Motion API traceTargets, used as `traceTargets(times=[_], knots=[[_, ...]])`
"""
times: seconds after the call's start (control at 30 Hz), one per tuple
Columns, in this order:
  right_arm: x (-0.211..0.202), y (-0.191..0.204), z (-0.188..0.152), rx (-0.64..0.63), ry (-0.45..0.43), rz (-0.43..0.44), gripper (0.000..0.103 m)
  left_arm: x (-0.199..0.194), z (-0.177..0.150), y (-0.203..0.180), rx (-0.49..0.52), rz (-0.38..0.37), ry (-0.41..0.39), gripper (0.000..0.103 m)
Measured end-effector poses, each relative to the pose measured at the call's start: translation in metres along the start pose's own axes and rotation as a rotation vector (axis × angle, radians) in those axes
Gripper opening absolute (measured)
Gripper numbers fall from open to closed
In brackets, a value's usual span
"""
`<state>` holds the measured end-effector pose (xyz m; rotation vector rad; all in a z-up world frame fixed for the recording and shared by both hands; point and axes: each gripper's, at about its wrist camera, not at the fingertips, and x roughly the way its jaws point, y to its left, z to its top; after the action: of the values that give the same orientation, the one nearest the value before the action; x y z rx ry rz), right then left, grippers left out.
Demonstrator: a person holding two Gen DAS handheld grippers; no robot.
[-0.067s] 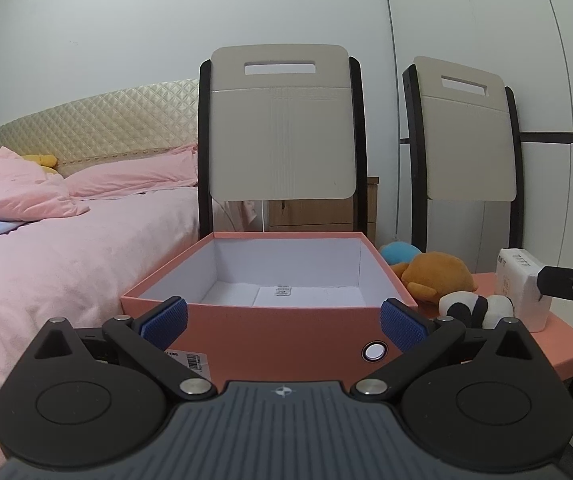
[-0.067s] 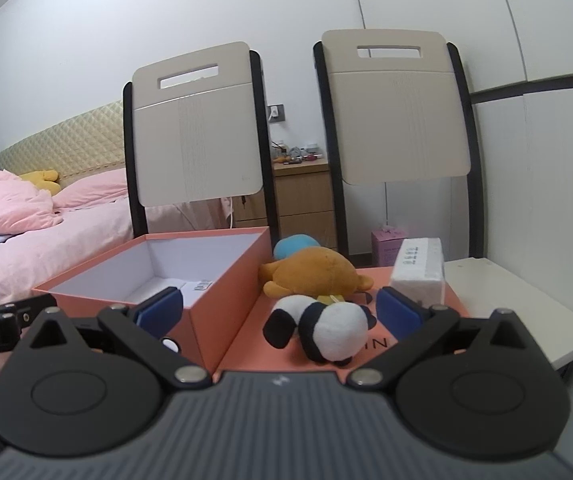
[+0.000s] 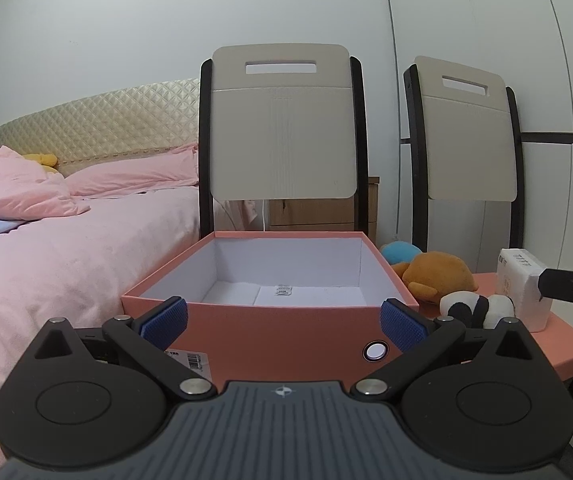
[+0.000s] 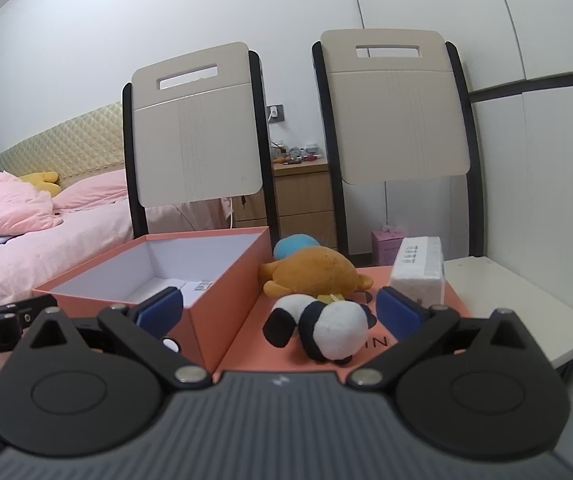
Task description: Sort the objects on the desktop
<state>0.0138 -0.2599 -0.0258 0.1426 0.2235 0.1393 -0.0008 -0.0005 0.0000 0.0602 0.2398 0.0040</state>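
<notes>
Crosswise, panda toy, head rightward

Three plush toys, one box, two chairs.

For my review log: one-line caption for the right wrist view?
Open right gripper faces a panda toy beside an open box.
</notes>
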Motion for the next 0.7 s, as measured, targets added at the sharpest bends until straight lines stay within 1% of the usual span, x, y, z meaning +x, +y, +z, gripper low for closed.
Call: traceTargets(times=[0.17,0.27,0.33,0.53,0.7], knots=[[-0.001,-0.006,-0.001,0.001,0.002,0.004,0.103,-0.014,-0.001,-0.002,-0.005,-0.006,-0.035,0.103],[-0.001,0.000,-0.002,-0.003,-0.018,0.005,0.103,-0.001,-0.006,0.014,-0.041,-0.013,-0.019,0.103],[-0.002,-0.004,-0.005,0.028,-0.038,0.030,0.103,-0.004,-0.005,0.015,-0.045,-0.014,-0.033,0.103],[0.006,-0.001,-0.006,0.025,-0.038,0.028,0.103,-0.003,-0.004,0.016,-0.057,-0.013,-0.036,0.103],[0.010,0.004,-0.007,0.010,-0.052,0.019,0.103,-0.004,-0.005,0.018,-0.054,0.012,-0.059,0.103]])
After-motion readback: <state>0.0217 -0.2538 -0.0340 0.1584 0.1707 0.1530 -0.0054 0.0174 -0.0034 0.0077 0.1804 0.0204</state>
